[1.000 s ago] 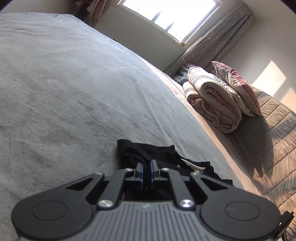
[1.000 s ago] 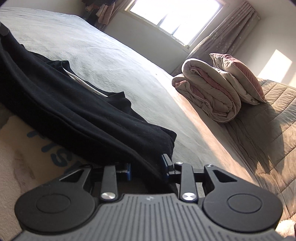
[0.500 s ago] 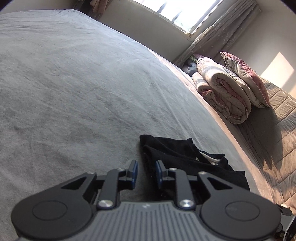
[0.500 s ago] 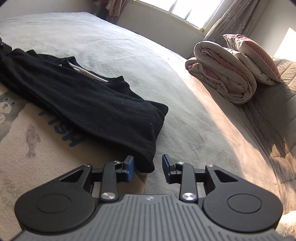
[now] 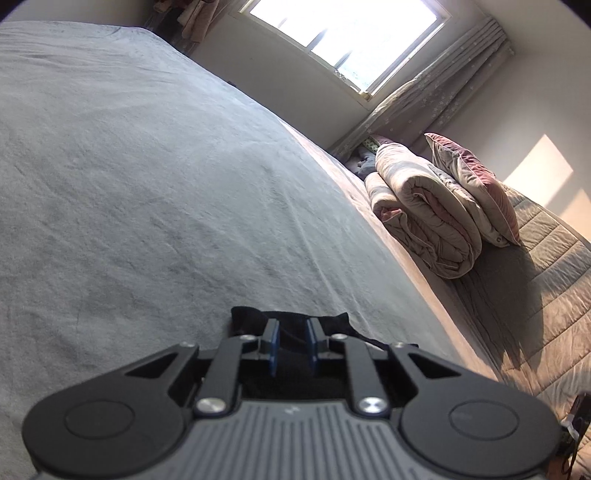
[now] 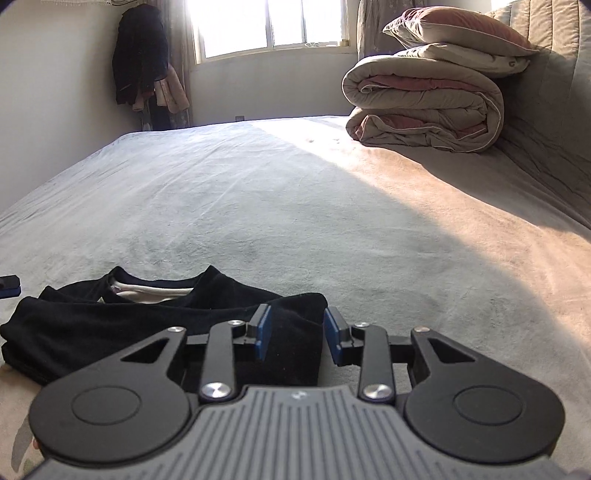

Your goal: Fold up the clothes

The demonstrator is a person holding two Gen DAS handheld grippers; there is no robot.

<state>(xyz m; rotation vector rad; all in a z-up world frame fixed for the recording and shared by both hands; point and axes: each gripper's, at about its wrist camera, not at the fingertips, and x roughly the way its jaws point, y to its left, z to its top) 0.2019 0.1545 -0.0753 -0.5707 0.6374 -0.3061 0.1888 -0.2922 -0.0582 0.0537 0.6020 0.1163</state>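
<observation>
A black garment (image 6: 110, 325) lies folded in a long band on the grey bed cover (image 6: 295, 203), its neckline showing a white inner side (image 6: 155, 293). My right gripper (image 6: 297, 338) hovers at the band's right end. Its jaws are closing with a wide gap, the cloth's corner sits between them, and the right pad (image 6: 334, 339) is clear of it. In the left wrist view my left gripper (image 5: 293, 343) is over the other end of the black garment (image 5: 251, 319). These jaws are closing too, with a narrow gap and dark cloth seen through it.
A rolled beige and pink duvet (image 6: 424, 107) with a pillow (image 6: 461, 26) on top lies at the bed's far right against a quilted panel (image 5: 535, 295). Dark clothes (image 6: 140, 55) hang in the far corner beside the window. A beige printed cloth (image 6: 14, 387) lies under the garment.
My right gripper let go of the garment's thick fold, rose and rolled level, and the cloth now lies flat. The left jaws went from pinched on the cloth to apart, then narrowed.
</observation>
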